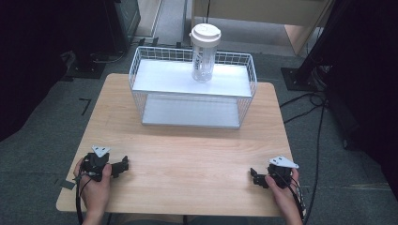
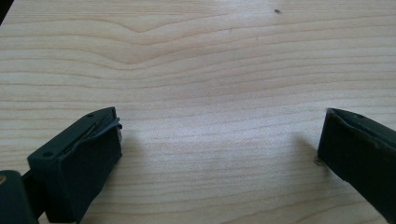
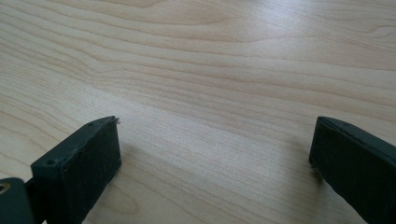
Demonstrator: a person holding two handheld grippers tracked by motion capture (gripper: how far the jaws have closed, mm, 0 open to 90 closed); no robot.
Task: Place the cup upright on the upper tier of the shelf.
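Observation:
A clear plastic tumbler [image 1: 204,55] with a white lid stands upright on the top shelf of a white wire rack [image 1: 192,86] at the far side of the wooden table [image 1: 187,159]. My left gripper [image 1: 123,165] rests near the table's front left corner, held by a hand, its jaws pointing toward the middle. In the left gripper view the left gripper [image 2: 219,135] is open over bare wood. My right gripper [image 1: 254,177] rests near the front right corner, pointing left. The right gripper [image 3: 215,140] also stands open with nothing between its jaws.
The rack has a lower shelf [image 1: 190,112] with nothing on it. Cables [image 1: 309,101] run over the grey floor to the right of the table. Dark equipment stands [image 1: 94,65] sit at the back left and right.

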